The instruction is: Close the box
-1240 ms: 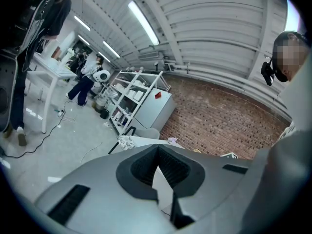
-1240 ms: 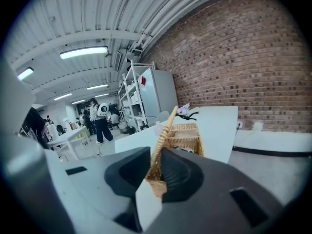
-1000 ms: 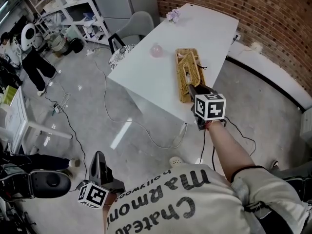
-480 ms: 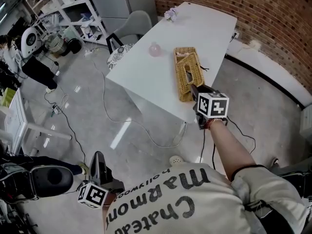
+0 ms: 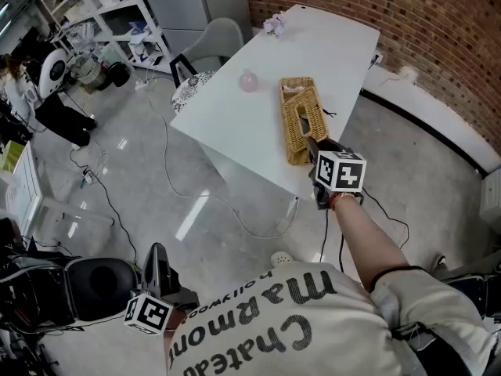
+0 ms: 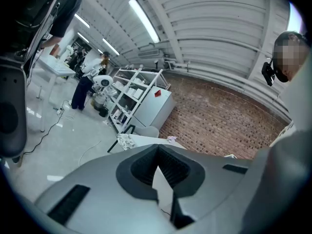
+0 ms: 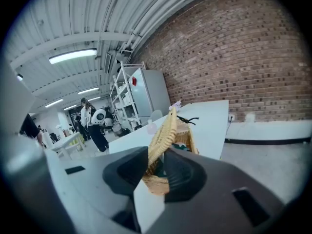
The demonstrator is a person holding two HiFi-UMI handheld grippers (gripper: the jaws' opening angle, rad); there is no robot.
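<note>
Right gripper (image 7: 157, 151) jaws just easing apart, lid (image 7: 164, 128) of wicker box (image 5: 300, 124) loose between them (tilted up); left gripper (image 6: 157, 149) closed, empty.

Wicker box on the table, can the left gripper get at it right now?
Probably not as held. The left gripper hangs low by the person's side over the floor, well short of the white table that bears the wicker box.
</note>
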